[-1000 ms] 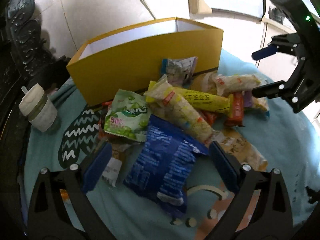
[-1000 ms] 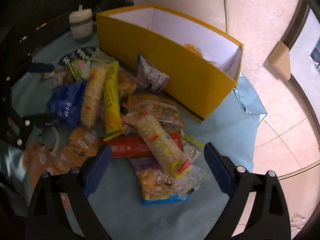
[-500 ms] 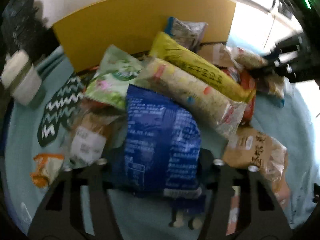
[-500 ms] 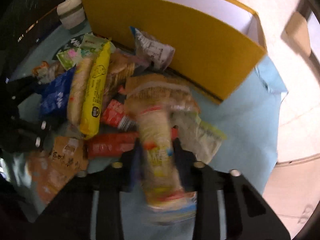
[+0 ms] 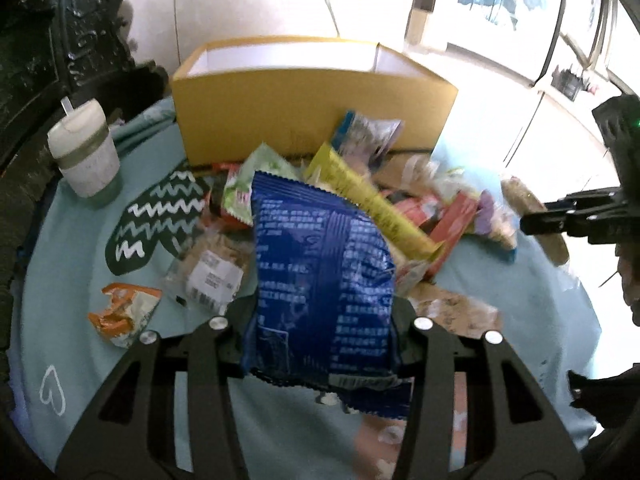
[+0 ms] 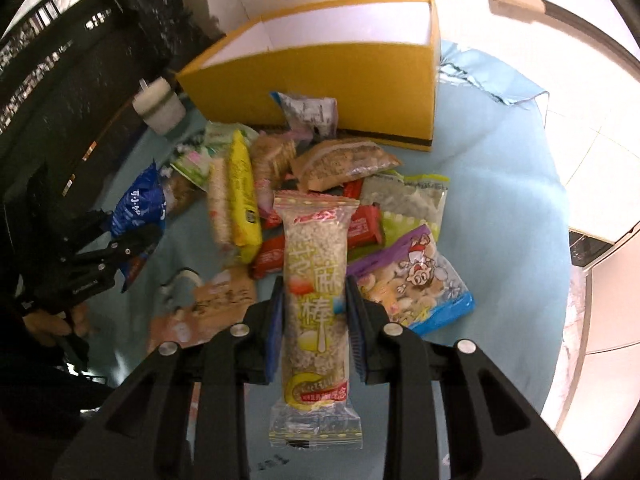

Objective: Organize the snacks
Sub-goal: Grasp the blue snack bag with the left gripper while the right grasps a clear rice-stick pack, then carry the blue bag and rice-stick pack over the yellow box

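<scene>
My left gripper [image 5: 322,320] is shut on a blue snack bag [image 5: 320,276] and holds it lifted over the pile. My right gripper [image 6: 315,304] is shut on a clear-wrapped puffed rice bar [image 6: 316,292], raised above the cloth. A heap of snack packets lies in front of an open yellow box [image 5: 312,92], which also shows in the right wrist view [image 6: 320,64]. The pile includes a long yellow pack [image 5: 372,204], a green packet [image 5: 248,184] and a purple-and-blue cartoon bag [image 6: 416,280].
A white lidded cup [image 5: 86,156] stands left of the box on the light blue cloth [image 5: 68,280]. An orange wrapper [image 5: 120,314] and a small labelled pack [image 5: 212,276] lie apart at the left. Dark carved furniture stands behind at the left.
Both grippers went down onto the pile, closed and rose. The left one took the blue bag and the right one took the rice bar; both packets are now lifted.
</scene>
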{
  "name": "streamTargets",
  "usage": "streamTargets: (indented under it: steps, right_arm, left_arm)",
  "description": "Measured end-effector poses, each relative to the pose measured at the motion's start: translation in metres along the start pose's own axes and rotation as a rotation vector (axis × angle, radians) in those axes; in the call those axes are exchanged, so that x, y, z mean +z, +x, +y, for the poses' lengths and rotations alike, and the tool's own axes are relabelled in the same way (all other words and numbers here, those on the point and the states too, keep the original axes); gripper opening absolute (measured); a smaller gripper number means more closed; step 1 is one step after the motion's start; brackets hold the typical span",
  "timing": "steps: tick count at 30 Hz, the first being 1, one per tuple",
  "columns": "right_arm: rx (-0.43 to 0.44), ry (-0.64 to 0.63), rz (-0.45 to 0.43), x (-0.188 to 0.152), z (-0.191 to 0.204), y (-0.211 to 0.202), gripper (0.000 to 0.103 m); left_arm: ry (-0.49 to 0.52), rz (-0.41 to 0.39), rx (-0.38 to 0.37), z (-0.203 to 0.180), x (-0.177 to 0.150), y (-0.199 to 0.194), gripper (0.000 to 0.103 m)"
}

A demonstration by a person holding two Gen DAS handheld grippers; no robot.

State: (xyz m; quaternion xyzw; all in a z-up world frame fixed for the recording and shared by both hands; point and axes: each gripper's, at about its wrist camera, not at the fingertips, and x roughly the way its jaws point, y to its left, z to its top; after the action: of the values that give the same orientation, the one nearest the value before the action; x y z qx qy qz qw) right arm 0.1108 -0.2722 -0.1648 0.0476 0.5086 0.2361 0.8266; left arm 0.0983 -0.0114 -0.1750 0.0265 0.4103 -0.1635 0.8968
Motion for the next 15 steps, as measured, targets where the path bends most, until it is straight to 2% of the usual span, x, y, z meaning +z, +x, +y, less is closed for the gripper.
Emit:
streamTargets:
  steps: [9, 15]
  right_arm:
    - [0.026, 0.018, -0.056, -0.003, 0.018, -0.030, 0.029]
    - [0.042, 0.019, -0.093, -0.001, 0.030, -0.045, 0.029]
  left_arm:
    - [0.004, -0.072, -0.037, -0.011, -0.001, -0.045, 0.048]
    - [-0.005, -0.102, -0.028, -0.007, -0.002, -0.067, 0.048]
